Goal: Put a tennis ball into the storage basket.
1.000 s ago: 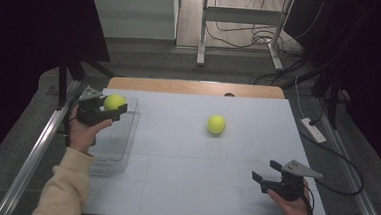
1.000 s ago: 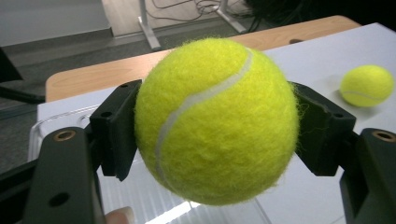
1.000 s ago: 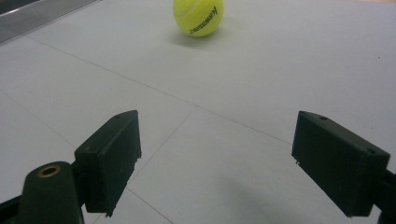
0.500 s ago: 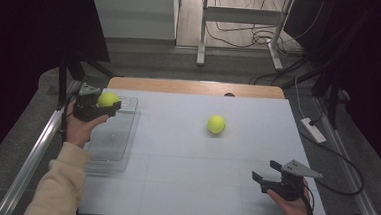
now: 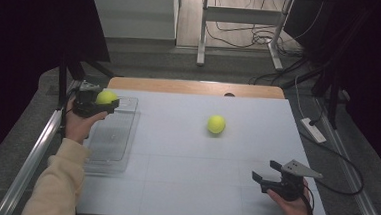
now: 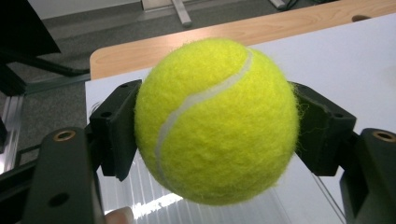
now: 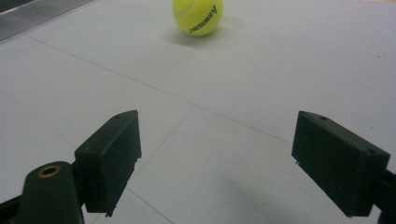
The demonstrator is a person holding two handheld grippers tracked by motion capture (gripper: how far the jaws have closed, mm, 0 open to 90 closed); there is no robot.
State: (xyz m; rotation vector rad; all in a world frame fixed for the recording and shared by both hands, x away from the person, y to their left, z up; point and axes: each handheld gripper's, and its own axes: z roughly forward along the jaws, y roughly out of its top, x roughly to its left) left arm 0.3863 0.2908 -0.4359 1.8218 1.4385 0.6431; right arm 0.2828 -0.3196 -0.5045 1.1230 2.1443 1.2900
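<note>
My left gripper (image 5: pixel 103 102) is shut on a yellow tennis ball (image 5: pixel 106 97), held above the far end of a clear plastic tray (image 5: pixel 107 147) at the table's left side. In the left gripper view the held tennis ball (image 6: pixel 217 121) sits squeezed between both black pads (image 6: pixel 116 128). A second tennis ball (image 5: pixel 216 124) lies loose on the white table, right of centre. My right gripper (image 5: pixel 266 173) rests low near the front right corner with its jaws wide apart and nothing in them. In the right gripper view the loose tennis ball (image 7: pixel 197 16) lies far ahead.
The white table top (image 5: pixel 189 177) ends in a wooden strip (image 5: pixel 194 87) at the back. A metal rail (image 5: pixel 30 163) runs along the left side. A white power strip (image 5: pixel 313 130) with cables lies off the right edge.
The left hand has carried the gripped ball leftward and slightly toward the far end of the tray. The right gripper and the loose ball have stayed put.
</note>
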